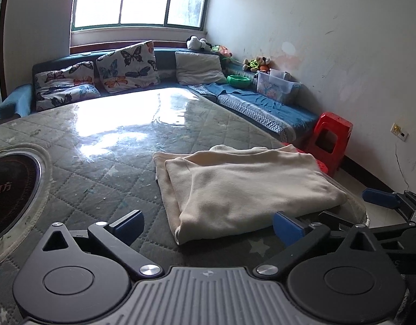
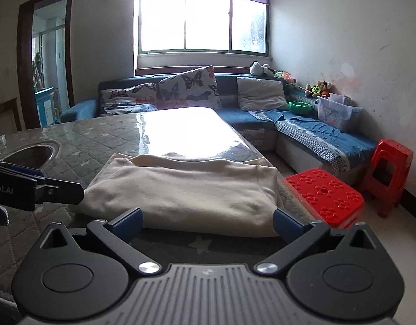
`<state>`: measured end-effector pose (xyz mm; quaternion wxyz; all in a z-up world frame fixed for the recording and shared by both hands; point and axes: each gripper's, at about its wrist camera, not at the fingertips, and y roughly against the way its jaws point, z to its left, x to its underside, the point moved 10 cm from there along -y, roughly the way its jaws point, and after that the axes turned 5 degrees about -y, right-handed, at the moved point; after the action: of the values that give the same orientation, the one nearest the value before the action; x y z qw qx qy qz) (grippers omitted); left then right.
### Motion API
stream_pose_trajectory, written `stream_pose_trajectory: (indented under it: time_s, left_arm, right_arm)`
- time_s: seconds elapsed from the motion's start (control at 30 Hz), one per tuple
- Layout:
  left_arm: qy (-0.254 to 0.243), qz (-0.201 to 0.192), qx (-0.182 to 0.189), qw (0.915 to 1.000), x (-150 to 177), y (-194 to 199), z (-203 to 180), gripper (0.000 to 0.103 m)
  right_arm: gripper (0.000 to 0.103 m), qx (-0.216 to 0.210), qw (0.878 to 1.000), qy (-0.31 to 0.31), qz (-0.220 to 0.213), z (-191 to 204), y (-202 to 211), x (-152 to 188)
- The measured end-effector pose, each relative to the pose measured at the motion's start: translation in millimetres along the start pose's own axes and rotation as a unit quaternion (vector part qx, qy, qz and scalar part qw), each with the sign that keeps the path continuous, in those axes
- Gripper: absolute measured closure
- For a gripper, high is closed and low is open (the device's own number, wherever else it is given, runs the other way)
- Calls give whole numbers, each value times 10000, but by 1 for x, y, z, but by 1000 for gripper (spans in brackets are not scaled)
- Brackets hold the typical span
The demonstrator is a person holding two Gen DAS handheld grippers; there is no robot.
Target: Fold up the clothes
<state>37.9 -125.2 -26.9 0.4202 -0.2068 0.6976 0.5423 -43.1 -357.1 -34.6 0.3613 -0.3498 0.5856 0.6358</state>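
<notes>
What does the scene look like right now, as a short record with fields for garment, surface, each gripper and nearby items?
garment: cream garment, folded, lying flat
surface: quilted table cover under clear plastic
left gripper: jaws wide open, holding nothing, just short of the garment
right gripper: jaws wide open, holding nothing, at the garment's near edge
nearby: red stool beside the table

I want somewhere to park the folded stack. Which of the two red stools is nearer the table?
The low red stool with the dimpled top, right beside the table's edge; the taller red stool stands farther off by the sofa.
</notes>
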Motion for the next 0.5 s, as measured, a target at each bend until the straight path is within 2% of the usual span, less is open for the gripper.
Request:
stream_pose_trajectory:
  time_s: [0.5]
  left_arm:
    - [-48,-34,-98,9999,22,21,-2,0]
  right_arm:
    - [0,176,9998,-7,-37,11,25,12]
